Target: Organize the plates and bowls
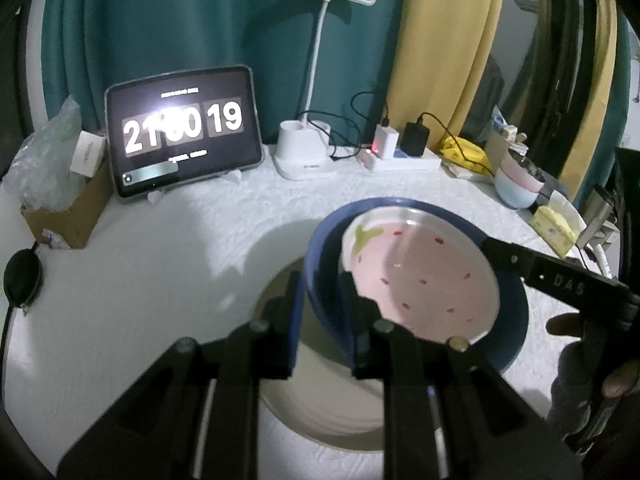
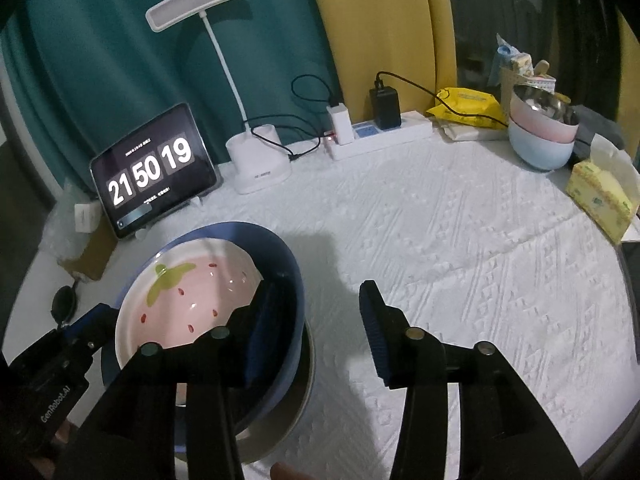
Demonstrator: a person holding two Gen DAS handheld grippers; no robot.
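Strawberry plate [image 2: 188,304] in bowl [image 2: 288,264], seemingly on plate [image 1: 320,412].

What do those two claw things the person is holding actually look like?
Both are matte black plastic. The left claw has two angular black fingers faced with ribbed blue pads and round silver bolts at the joints. The right claw is built the same way. White lettering marks the bodies: "GenRobot.AI" on the left one and "DAS" on the right one. No cables or sleeves show.

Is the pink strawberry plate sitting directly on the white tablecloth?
No, the pink strawberry-patterned plate rests inside the dark blue bowl, which itself sits on a pale plate.
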